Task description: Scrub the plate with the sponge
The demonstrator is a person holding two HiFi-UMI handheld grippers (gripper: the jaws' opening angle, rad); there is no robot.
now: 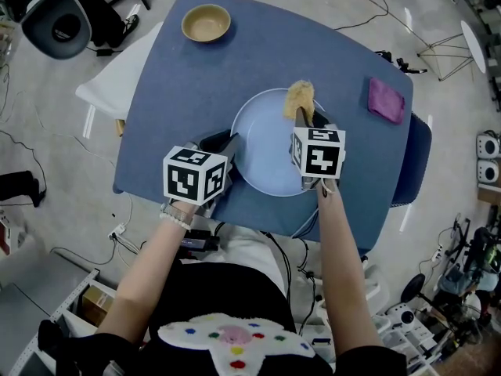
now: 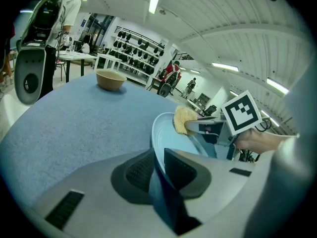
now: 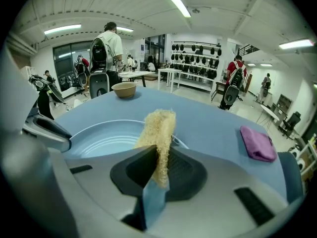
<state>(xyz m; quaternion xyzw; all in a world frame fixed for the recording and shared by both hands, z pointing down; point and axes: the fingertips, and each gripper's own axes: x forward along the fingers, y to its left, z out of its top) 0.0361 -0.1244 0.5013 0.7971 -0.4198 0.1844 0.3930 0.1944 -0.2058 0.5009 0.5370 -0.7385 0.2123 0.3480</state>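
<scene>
A light blue plate [image 1: 266,151] lies at the middle of the blue table [image 1: 180,92]. My left gripper [image 1: 232,141] is shut on the plate's left rim; in the left gripper view the rim [image 2: 161,128] runs edge-on between the pads of that gripper [image 2: 157,165]. My right gripper [image 1: 304,116] is shut on a yellow fibrous sponge [image 1: 299,96], which rests at the plate's far rim. In the right gripper view the sponge [image 3: 158,130] stands upright between the pads, sticking out past them over the plate [image 3: 104,138]. The sponge [image 2: 182,119] also shows from the left side.
A tan bowl [image 1: 206,22] stands at the table's far left. A purple cloth [image 1: 387,99] lies at the right edge. A white board [image 1: 117,81] pokes out beside the table's left side. Cables and gear litter the floor; people stand far behind [image 3: 106,48].
</scene>
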